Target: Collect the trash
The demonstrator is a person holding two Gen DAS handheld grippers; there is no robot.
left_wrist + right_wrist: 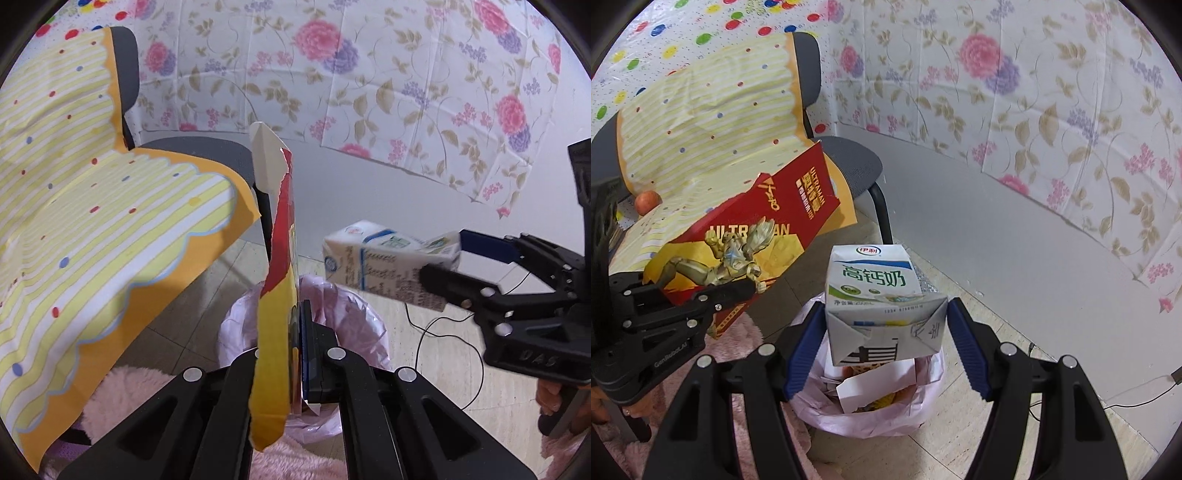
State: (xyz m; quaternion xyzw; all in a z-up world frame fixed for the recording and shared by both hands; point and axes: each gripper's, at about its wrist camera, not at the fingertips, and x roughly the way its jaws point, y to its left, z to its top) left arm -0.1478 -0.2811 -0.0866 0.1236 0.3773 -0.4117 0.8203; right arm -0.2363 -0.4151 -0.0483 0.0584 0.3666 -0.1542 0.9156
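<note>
Drop-off stage: right gripper point(886, 343) jaws clamp the milk carton point(875, 295) at frame centre, above the lined bin point(871, 413); left gripper point(295, 354) pinches torn packaging point(275, 314). Next, release both.

both wrist views look down, close above pink-lined bin point(354, 314) point(886, 410); share chair point(192, 155) point(849, 158), floral wall.

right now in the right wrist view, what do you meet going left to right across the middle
left gripper → torn red cardboard box → milk carton → floral wall covering
</note>
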